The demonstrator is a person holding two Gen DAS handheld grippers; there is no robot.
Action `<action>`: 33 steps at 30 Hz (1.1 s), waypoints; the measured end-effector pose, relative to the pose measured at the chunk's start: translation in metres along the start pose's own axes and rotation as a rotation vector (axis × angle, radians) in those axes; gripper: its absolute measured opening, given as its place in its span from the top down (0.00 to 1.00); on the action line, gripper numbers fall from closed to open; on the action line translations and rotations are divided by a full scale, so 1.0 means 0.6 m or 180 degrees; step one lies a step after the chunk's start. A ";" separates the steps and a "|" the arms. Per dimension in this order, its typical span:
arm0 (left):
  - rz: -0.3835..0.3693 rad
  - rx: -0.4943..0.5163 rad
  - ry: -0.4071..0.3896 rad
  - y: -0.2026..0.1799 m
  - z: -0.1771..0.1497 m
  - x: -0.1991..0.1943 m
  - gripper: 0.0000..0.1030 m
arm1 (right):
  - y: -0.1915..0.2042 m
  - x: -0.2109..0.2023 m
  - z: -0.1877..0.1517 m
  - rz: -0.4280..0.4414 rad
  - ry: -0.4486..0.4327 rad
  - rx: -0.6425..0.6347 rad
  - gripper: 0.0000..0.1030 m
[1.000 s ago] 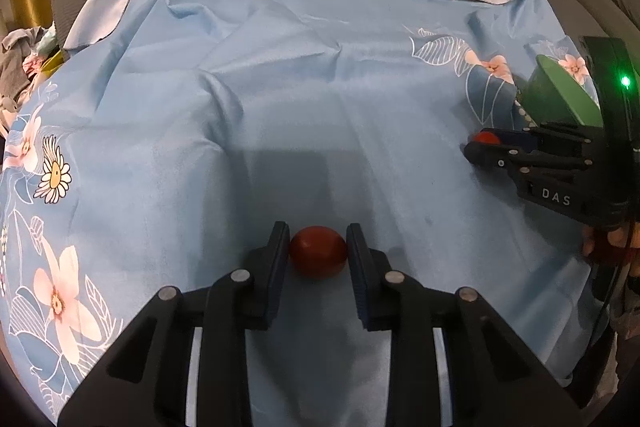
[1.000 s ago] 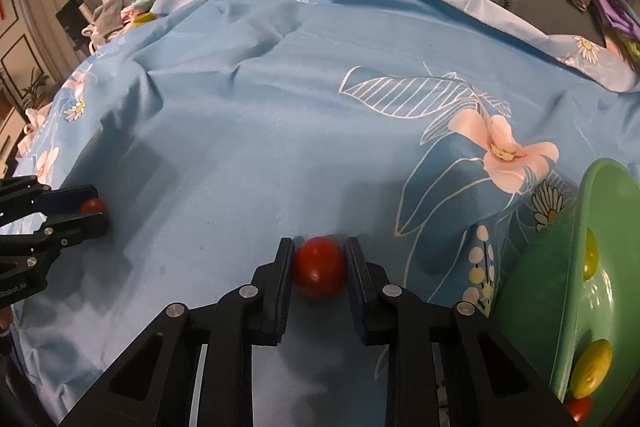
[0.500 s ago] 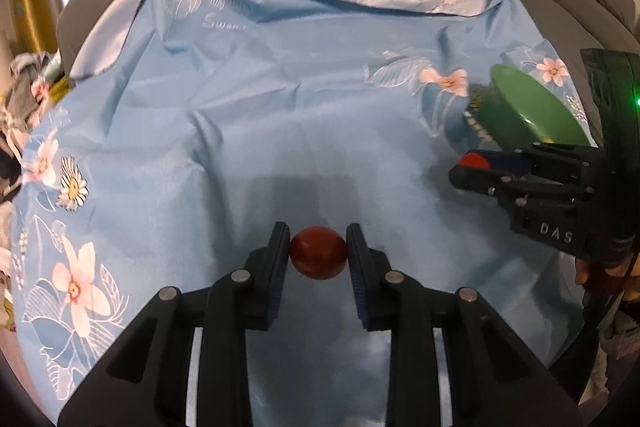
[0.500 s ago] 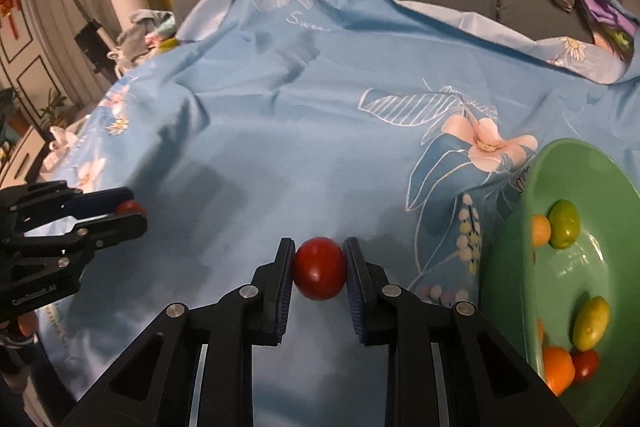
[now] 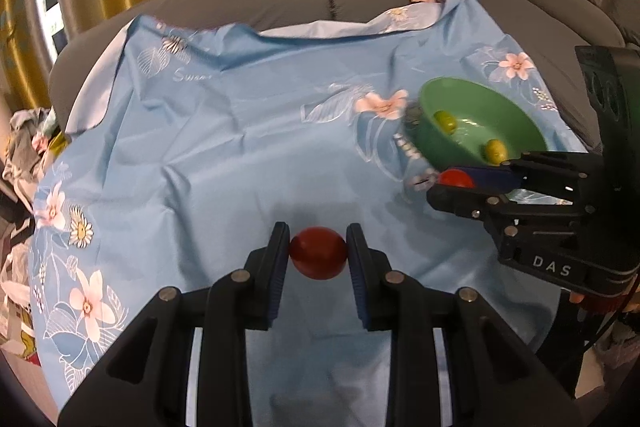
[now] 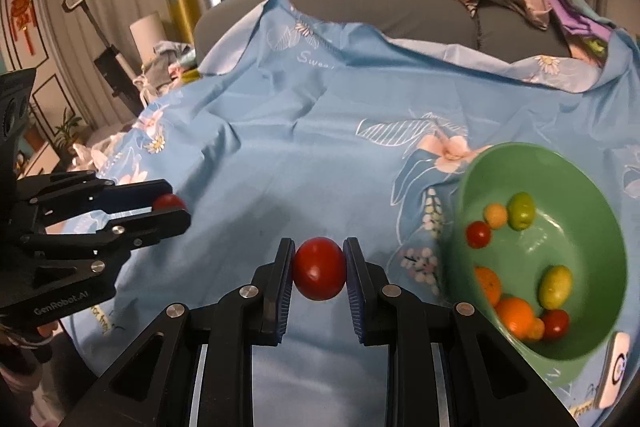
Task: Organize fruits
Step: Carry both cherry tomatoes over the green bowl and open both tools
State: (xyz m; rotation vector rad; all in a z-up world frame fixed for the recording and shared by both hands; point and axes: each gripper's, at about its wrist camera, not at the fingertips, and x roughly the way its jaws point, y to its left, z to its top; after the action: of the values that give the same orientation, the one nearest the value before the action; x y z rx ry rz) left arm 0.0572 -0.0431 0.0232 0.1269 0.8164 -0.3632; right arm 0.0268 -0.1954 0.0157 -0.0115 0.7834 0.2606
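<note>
From my left gripper (image 5: 318, 259) the blue floral cloth (image 5: 240, 147) lies bare all the way to its far edge and left edge, so I can pass freely there. Toward the right edge, my right gripper (image 5: 456, 183) hangs in the way, just in front of the green bowl (image 5: 432, 95). In the right wrist view the bowl's near rim (image 6: 460, 187) stands just beside that gripper (image 6: 319, 269), with room above it. My left gripper (image 6: 172, 207) blocks the cloth's left side.
</note>
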 end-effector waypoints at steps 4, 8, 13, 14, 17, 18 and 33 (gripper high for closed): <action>-0.0030 0.0086 -0.0037 -0.024 0.009 -0.007 0.72 | -0.009 -0.022 -0.005 -0.0023 -0.0066 0.0039 0.74; -0.0047 0.0154 -0.0069 -0.046 0.017 -0.011 0.72 | -0.022 -0.044 -0.011 -0.0060 -0.0136 0.0091 0.74; -0.0077 0.0247 -0.0100 -0.074 0.028 -0.012 0.72 | -0.043 -0.066 -0.015 -0.0116 -0.0218 0.0160 0.74; -0.0084 0.0270 -0.0103 -0.079 0.031 -0.012 0.72 | -0.046 -0.069 -0.016 -0.0127 -0.0228 0.0172 0.74; -0.0118 0.0322 -0.0110 -0.095 0.040 -0.009 0.72 | -0.061 -0.081 -0.020 -0.0163 -0.0273 0.0220 0.74; -0.0124 0.0338 -0.0111 -0.099 0.042 -0.007 0.72 | -0.068 -0.085 -0.021 -0.0180 -0.0287 0.0243 0.74; -0.0382 0.0623 -0.0047 -0.185 0.095 0.054 0.72 | -0.161 -0.105 -0.035 -0.0402 -0.0364 0.0542 0.74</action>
State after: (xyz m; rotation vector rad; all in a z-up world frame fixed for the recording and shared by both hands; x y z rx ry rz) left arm 0.0764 -0.1692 0.0418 0.2580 0.7747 -0.5568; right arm -0.0078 -0.3052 0.0365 0.1132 0.6859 0.0734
